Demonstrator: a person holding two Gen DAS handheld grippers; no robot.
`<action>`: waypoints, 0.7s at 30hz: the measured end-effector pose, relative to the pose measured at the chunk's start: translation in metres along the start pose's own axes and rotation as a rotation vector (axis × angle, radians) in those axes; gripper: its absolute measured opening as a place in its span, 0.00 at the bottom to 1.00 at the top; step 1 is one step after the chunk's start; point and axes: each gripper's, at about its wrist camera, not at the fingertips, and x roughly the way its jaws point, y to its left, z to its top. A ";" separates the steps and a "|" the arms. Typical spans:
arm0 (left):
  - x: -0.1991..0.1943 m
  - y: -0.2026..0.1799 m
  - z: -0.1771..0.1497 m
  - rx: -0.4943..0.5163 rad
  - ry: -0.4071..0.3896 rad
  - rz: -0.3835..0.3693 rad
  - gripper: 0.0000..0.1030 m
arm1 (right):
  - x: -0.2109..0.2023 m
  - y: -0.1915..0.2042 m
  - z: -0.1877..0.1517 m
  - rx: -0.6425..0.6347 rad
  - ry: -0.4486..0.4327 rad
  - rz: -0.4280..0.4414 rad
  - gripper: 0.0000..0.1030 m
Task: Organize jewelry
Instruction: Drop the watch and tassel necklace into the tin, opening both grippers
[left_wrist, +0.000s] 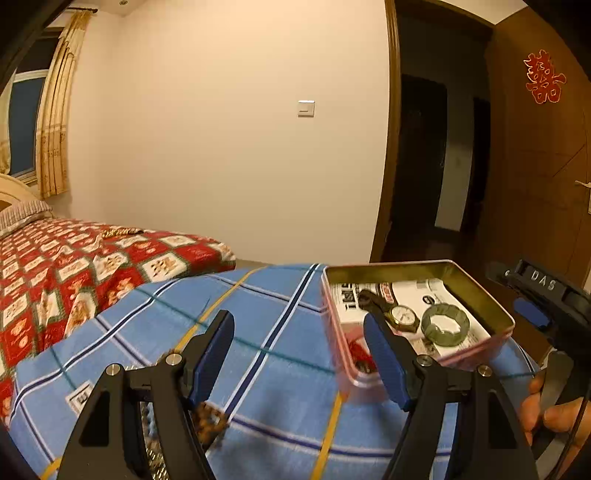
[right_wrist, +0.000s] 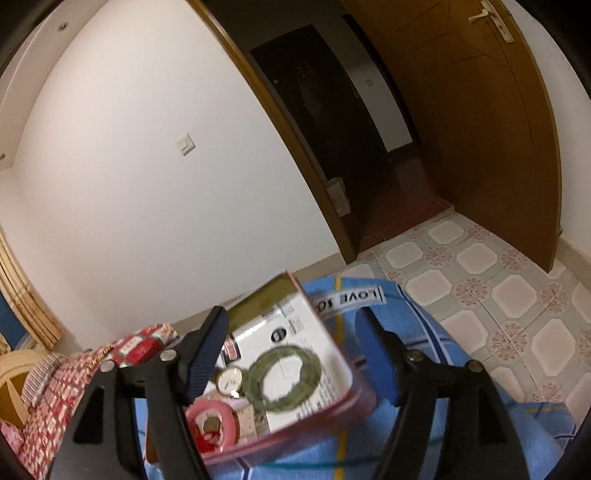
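Still picking up loose pieces to drop in the tin, by the look of it. Left claw (left_wrist: 297, 354) wide open over the blue checked blanket (left_wrist: 280, 373), gripping nothing, with a brown beaded bracelet (left_wrist: 208, 421) just below its left finger. Next: dip down, pinch the beads, carry them right. Right claw (right_wrist: 291, 354) open too, above the pink tin (left_wrist: 476, 291). Inside, a gold watch (left_wrist: 402, 316) beside a green bangle (left_wrist: 445, 325). Farther off, something gold on the red quilt (left_wrist: 66, 266)
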 end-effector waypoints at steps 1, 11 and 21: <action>-0.003 0.001 -0.002 -0.004 0.001 0.002 0.71 | -0.001 0.002 -0.003 -0.007 0.007 -0.008 0.72; -0.022 0.007 -0.013 0.003 0.024 0.010 0.71 | -0.023 0.021 -0.036 -0.115 0.054 -0.050 0.72; -0.045 0.022 -0.023 -0.003 0.031 0.021 0.71 | -0.051 0.055 -0.056 -0.296 -0.037 0.003 0.83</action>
